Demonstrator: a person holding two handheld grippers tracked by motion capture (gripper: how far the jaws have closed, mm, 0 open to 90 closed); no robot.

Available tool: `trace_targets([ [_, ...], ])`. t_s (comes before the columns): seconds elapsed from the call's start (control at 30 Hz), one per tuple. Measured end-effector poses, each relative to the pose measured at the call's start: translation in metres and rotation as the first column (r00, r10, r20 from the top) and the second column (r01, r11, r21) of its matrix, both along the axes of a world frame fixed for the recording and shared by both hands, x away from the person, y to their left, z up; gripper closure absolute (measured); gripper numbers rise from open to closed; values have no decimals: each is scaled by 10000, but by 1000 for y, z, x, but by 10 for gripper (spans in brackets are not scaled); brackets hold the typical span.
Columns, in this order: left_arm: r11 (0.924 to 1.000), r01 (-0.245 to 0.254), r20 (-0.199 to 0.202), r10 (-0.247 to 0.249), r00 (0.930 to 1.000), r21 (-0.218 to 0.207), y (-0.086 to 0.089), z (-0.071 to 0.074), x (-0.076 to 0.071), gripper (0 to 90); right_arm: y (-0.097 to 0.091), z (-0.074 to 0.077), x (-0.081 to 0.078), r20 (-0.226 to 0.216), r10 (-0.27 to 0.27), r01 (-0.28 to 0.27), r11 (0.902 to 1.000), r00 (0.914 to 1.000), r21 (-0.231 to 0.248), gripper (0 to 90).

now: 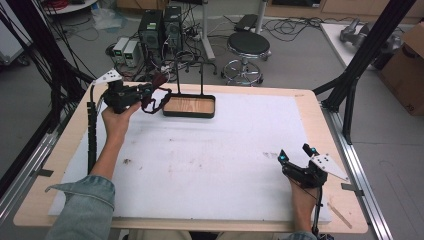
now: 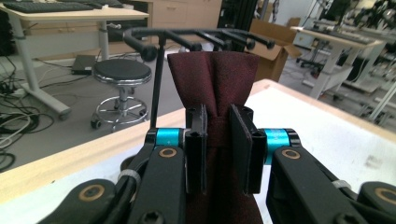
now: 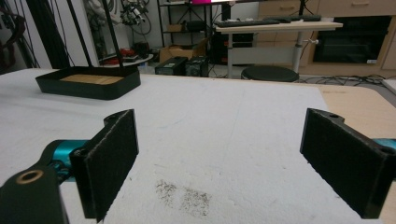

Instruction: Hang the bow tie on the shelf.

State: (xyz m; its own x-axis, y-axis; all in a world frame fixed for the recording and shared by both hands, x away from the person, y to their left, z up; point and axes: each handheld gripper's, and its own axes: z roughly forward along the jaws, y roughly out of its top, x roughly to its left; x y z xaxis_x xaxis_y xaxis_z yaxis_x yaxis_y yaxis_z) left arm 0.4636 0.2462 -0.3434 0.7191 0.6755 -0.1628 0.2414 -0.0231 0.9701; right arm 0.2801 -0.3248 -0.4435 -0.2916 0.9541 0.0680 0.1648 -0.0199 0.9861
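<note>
**A:** While hanging this close to the rack (image 2: 196, 39), could go wrong how?

**B:** Starting big: stands at the far side of the white mat (image 1: 215, 165) on a black tray base (image 1: 189, 106), with thin posts above. Probably rocks or slides if bumped, or if dragged by cloth snagged on a peg.

**A:** And the dark red cloth (image 2: 212, 84)?

**B:** Looks like a tie or a folded strip. Sits pinched in the left gripper (image 2: 218, 135), closed almost fully on a narrow bunched waist, raised off the table just left of the rack. Might slip free under a tug, being held at that one spot. Might also miss the pegs and drop onto the mat.

**A:** Pointing where?

**B:** Runs lengthwise along the gripper's own line. Fans out at the upper end toward the peg row and trails down below the pads. Seen from the high view, dangles near the tray's left end, and could catch there.

**A:** Other claw?

**B:** Right gripper (image 3: 219, 154): spread wide, gripping nothing, low over the mat near the right corner. Well apart, so no help with a slip.
</note>
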Motion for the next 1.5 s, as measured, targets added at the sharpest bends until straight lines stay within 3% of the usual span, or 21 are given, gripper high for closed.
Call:
trace_targets([
  [0.17, 9997, -217, 184, 219, 9996, -94, -4, 9, 7, 763, 1, 0, 0, -28, 68, -68, 10000, 10000, -45, 106],
  [0.33, 9965, -485, 396, 513, 9979, -682, -2, 17, 15, 762, 2, 0, 0, -79, 77, -78, 10000, 9999, -58, 106],
  [0.47, 9932, -695, 218, 718, 9972, -933, -1, 18, 24, 762, 2, 0, 1, -43, 110, -110, 9998, 9999, -137, 106],
  [0.57, 9870, -937, 152, 965, 9952, -1304, -1, 16, 31, 762, 2, 0, 1, -79, 107, -109, 9998, 9999, -147, 106],
  [0.63, 9865, -957, 115, 980, 9951, -1327, 0, 16, 33, 762, 2, 0, 1, -101, 116, -117, 9999, 9999, -122, 106],
  [0.8, 9752, -1091, 37, 1119, 9937, -1924, 5, 16, 40, 762, 2, 0, 1, -122, 134, -136, 9998, 9998, -121, 106],
  [1.1, 9741, -1643, -555, 1574, 9860, -1552, 5, 5, 50, 761, 2, 0, 1, -111, 165, -167, 9998, 9998, -139, 106],
  [1.23, 9676, -1827, -852, 1700, 9818, -1741, 8, -4, 52, 761, 2, 0, 1, -104, 168, -170, 9998, 9998, -140, 106],
  [1.37, 9697, -1960, -1068, 1815, 9776, -1458, 10, -12, 53, 760, 3, 0, 1, -121, 193, -195, 9997, 9997, -172, 106],
  [1.5, 9688, -1954, -1215, 1778, 9765, -1524, 12, -19, 54, 759, 3, 0, 1, -108, 190, -192, 9996, 9998, -186, 106],
])
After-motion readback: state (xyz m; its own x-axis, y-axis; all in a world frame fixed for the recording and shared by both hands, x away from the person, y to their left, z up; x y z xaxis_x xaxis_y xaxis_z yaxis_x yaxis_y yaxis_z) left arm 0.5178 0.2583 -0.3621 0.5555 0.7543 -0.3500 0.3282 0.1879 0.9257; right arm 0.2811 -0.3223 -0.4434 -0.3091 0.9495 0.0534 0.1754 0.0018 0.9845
